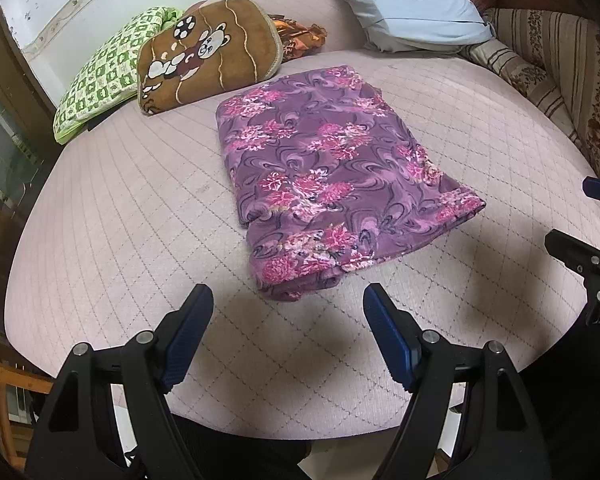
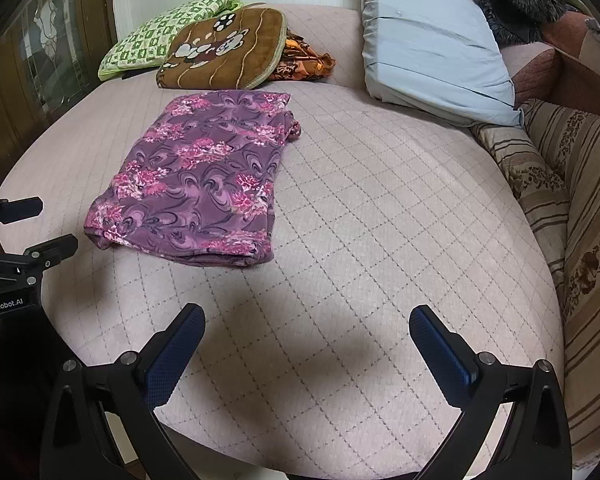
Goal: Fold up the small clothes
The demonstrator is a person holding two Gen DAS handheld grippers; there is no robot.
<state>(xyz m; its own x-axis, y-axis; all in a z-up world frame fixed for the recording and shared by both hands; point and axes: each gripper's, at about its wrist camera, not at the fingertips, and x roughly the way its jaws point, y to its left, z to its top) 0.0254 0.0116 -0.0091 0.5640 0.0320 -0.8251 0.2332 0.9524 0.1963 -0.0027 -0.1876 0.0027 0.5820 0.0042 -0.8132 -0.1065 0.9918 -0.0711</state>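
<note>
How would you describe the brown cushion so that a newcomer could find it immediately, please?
Start at the pink quilted bed and look to its far edge by the wall. There the brown cushion leans on a green checked pillow, beyond the folded purple floral garment. It alone shows a cartoon bear.

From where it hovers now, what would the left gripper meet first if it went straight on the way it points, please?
Probably the near folded edge of the purple floral garment, just beyond the open left gripper; depth is unclear, so it might touch the quilted bed cover first.

Home bedroom: quilted bed [image 2: 380, 208], pillow [image 2: 428, 52], cushions [image 1: 208, 52].
</note>
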